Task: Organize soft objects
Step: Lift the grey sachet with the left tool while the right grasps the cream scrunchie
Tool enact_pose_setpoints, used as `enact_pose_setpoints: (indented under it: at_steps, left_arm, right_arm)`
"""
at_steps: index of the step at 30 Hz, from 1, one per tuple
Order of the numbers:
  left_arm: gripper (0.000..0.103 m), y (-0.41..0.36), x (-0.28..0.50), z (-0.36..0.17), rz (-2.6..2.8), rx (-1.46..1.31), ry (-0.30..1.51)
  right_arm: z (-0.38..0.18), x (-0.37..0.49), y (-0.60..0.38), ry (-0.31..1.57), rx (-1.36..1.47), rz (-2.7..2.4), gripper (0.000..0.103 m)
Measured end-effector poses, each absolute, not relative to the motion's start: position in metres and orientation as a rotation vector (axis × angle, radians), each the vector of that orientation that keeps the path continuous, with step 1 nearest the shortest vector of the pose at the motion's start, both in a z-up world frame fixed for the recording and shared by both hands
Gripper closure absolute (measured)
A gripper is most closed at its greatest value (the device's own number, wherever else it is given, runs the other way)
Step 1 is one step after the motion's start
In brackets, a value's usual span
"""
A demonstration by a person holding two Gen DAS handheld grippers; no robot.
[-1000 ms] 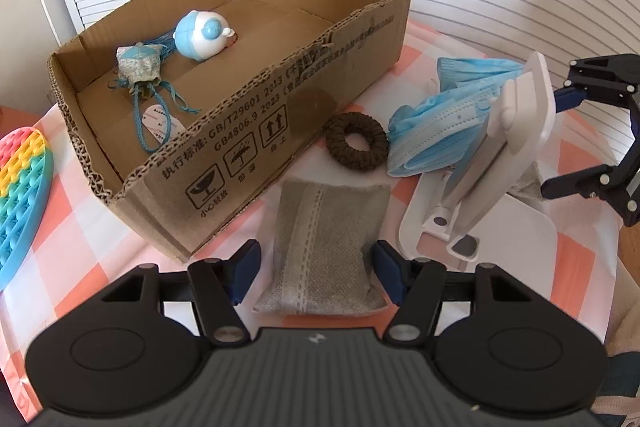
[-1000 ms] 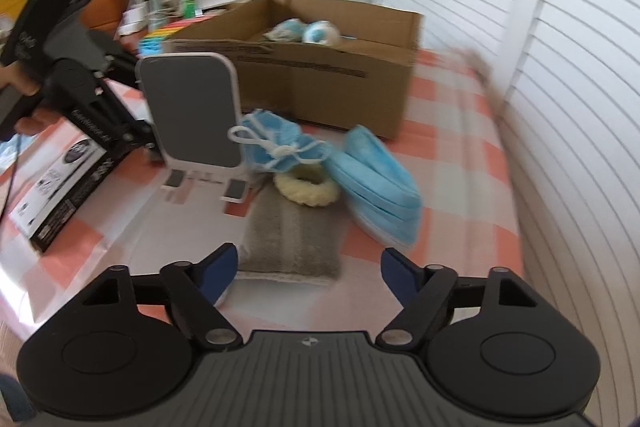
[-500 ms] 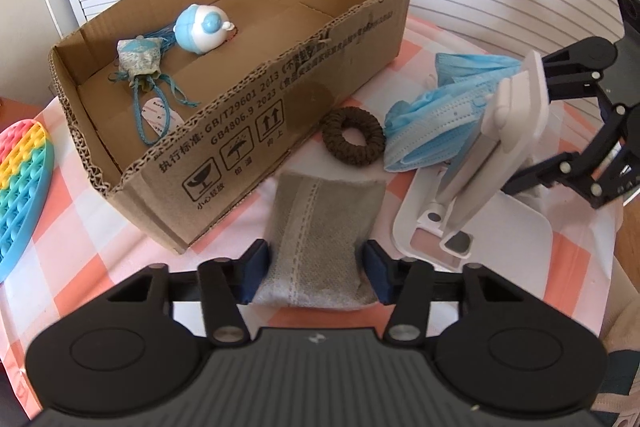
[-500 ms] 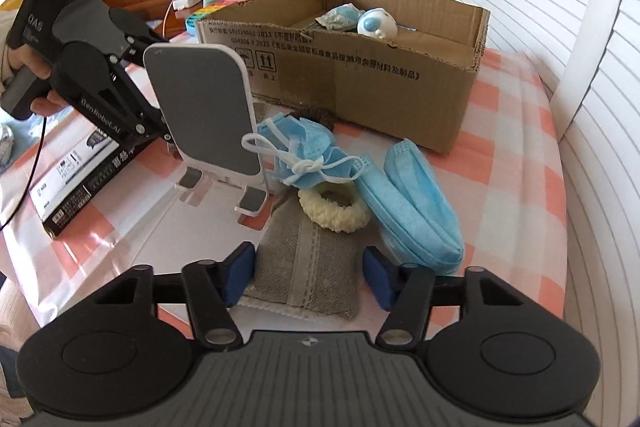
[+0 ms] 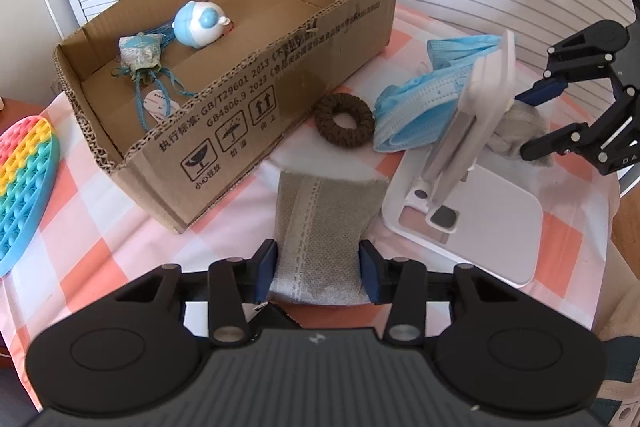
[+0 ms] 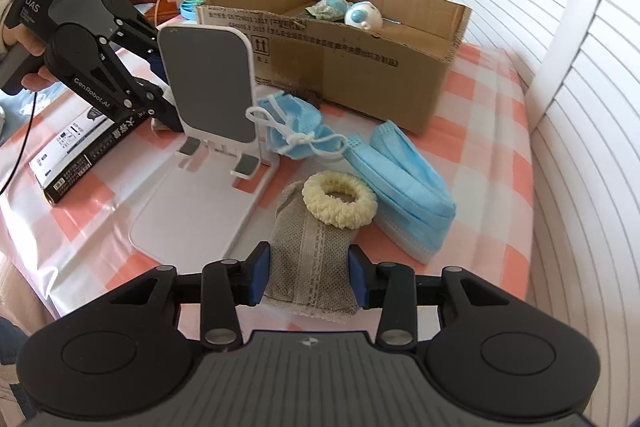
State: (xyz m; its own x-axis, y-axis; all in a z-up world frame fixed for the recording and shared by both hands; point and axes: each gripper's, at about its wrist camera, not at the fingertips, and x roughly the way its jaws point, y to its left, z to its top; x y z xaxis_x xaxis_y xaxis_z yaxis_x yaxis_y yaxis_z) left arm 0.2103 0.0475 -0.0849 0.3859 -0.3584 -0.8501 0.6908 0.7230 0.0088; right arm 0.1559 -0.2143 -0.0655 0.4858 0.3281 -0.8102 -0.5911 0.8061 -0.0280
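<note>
Cloth lay between both sets of jaws. The left gripper (image 5: pixel 317 267) had its blue pads against the two long sides of a grey pouch (image 5: pixel 324 219) with a lace stripe. That pouch lay flat on the checked tablecloth (image 5: pixel 100 219), just in front of the cardboard box (image 5: pixel 256 131) and beside the white phone stand (image 5: pixel 480 227). Its jaws were easing open a little, yet the pads looked to be touching the fabric. On the far side of the stand, the right gripper (image 6: pixel 306 277) was closing narrow on a second grey pouch (image 6: pixel 310 259), whose sides were already puckering in. A cream hair tie (image 6: pixel 339 203) rested on that pouch's far end, and blue face masks (image 6: pixel 400 179) lay touching it. Both pouches looked light and squashy, the sort of thing that gives under a squeeze and sags when lifted. A pinch across the middle of the width, near the close end as now, seemed right to me. The fabric looked coarse enough not to slip. I thought the cream tie could roll off once the second pouch tilted, so it wanted a level lift. A brown hair tie (image 5: pixel 344 127) sat loose by the box, where two small soft toys already lay.
</note>
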Motion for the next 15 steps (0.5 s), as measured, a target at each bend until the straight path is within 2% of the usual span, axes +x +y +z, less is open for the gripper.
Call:
enact_pose_setpoints:
  at_steps: [7, 10, 13, 15]
  left_arm:
    - [0.041, 0.042, 0.214, -0.087, -0.662, 0.410, 0.952]
    - [0.040, 0.042, 0.218, -0.088, -0.664, 0.394, 0.958]
    - [0.046, 0.044, 0.219, -0.088, -0.672, 0.375, 0.966]
    - [0.058, 0.045, 0.218, -0.086, -0.687, 0.364, 0.969]
  right_arm:
    - [-0.068, 0.162, -0.212, 0.896, -0.307, 0.548, 0.041]
    - [-0.070, 0.166, -0.210, 0.894, -0.304, 0.548, 0.041]
    - [-0.072, 0.170, -0.207, 0.897, -0.296, 0.547, 0.041]
    - [-0.074, 0.171, -0.205, 0.903, -0.302, 0.540, 0.042]
